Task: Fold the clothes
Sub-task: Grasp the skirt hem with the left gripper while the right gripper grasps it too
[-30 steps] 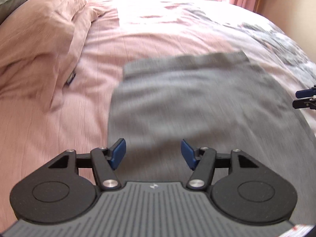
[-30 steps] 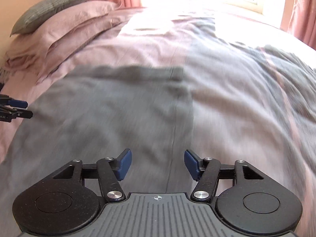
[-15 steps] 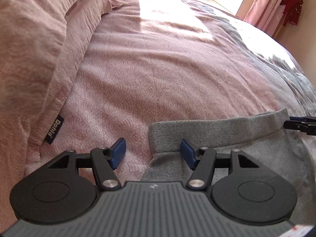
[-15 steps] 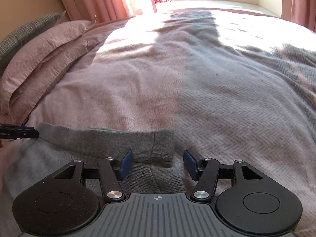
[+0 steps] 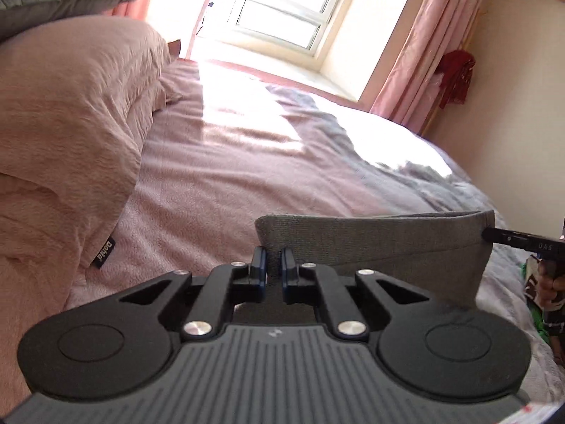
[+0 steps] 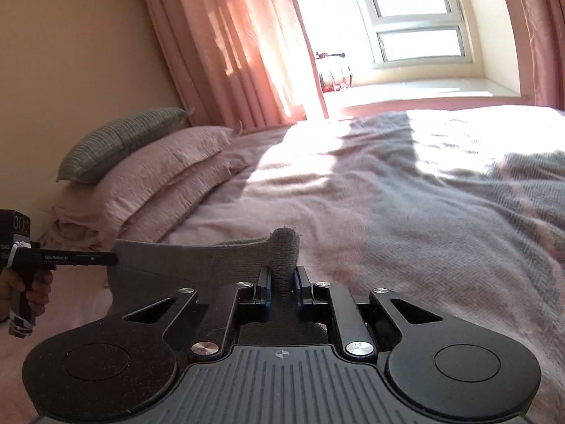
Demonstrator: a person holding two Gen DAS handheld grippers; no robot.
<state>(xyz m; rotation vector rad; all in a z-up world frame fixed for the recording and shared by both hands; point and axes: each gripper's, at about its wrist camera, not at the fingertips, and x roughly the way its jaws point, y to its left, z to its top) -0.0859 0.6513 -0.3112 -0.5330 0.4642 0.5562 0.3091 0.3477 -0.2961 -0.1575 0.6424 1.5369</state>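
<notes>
- Grey knitted garment (image 5: 381, 243): matt, ribbed at hem.
- Pink bedspread (image 5: 219, 190): matt, finely textured cloth.
- Left gripper (image 5: 273, 266): matt black plastic, shiny metal screws.

Both devices are built alike: the left gripper (image 5: 273, 261) and the right gripper (image 6: 282, 279) are made of black linked arms, blue-edged pads, silver screws, round black discs and a ribbed grey body marked with a small crosshair.

Pink-covered bed (image 5: 247, 176) bears 2 pink pillows (image 6: 159, 176), grey blanket (image 6: 459, 212).
</notes>
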